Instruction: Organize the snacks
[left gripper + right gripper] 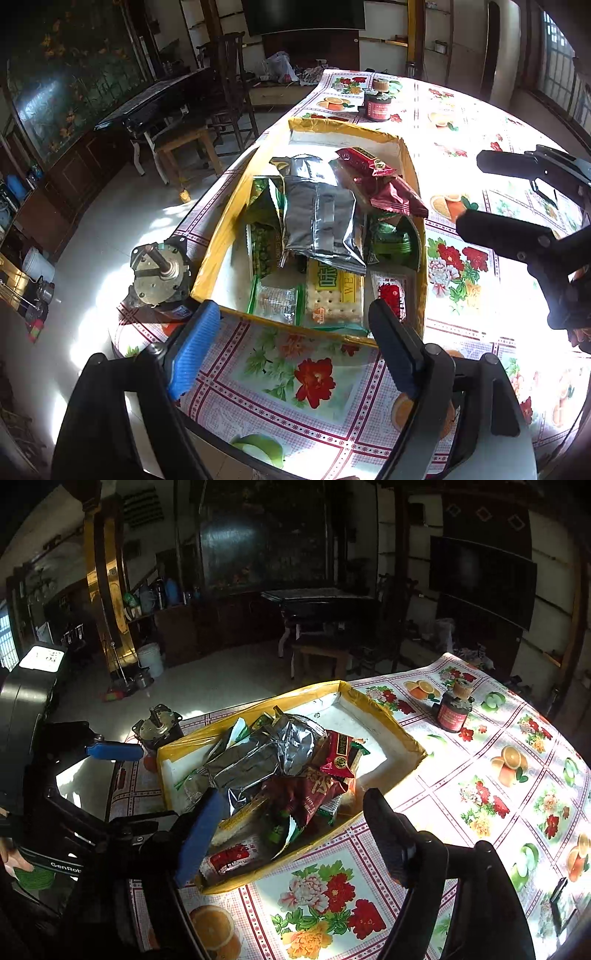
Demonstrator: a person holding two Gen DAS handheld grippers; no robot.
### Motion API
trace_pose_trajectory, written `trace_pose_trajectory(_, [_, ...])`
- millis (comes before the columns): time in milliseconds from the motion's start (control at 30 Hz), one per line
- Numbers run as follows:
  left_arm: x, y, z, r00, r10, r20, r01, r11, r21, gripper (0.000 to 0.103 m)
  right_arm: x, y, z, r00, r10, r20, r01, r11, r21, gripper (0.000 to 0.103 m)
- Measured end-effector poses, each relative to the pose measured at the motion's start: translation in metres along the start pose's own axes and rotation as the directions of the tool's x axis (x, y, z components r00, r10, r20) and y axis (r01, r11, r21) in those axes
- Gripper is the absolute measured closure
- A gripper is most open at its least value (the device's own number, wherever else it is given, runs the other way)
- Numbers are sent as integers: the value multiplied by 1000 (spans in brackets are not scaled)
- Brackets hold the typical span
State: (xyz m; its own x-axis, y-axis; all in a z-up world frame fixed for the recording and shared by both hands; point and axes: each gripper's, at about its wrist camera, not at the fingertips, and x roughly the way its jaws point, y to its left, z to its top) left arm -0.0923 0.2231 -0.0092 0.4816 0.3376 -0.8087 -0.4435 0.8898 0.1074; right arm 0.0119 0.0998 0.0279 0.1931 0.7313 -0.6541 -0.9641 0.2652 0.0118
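A yellow-rimmed white tray (216,247) (391,716) on the flowered table holds a heap of snack packs. A silver foil bag (321,218) (258,760) lies on top, with dark red packets (384,188) (314,786) beside it. A cracker pack (332,295) and green packets (262,236) lie lower down. My left gripper (295,308) (151,784) stands open over the tray's near edge, nothing between its fingers. My right gripper (291,795) (471,192) is open too, hovering just above the pile at the tray's other side, holding nothing.
A metal motor-like part (159,273) (157,725) sits at the table's edge by the tray. A dark jar with a cork lid (376,103) (454,709) stands beyond it. The flowered tablecloth (314,380) (498,794) stretches off to one side. A wooden stool and chairs stand on the floor.
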Motion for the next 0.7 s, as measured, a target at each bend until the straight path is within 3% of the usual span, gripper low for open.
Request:
trace_pose_trajectory(333, [-14,1,-24,999,38,-5,-38,999,-16,17,5,21,-42,994,49,-97,-59,993,-105,24])
trace_pose_trajectory(700, [-29,-6,-41,1000,19,0,-19,1000,2,17,2,32,-46,997,66,-39,-71,987,-144,24])
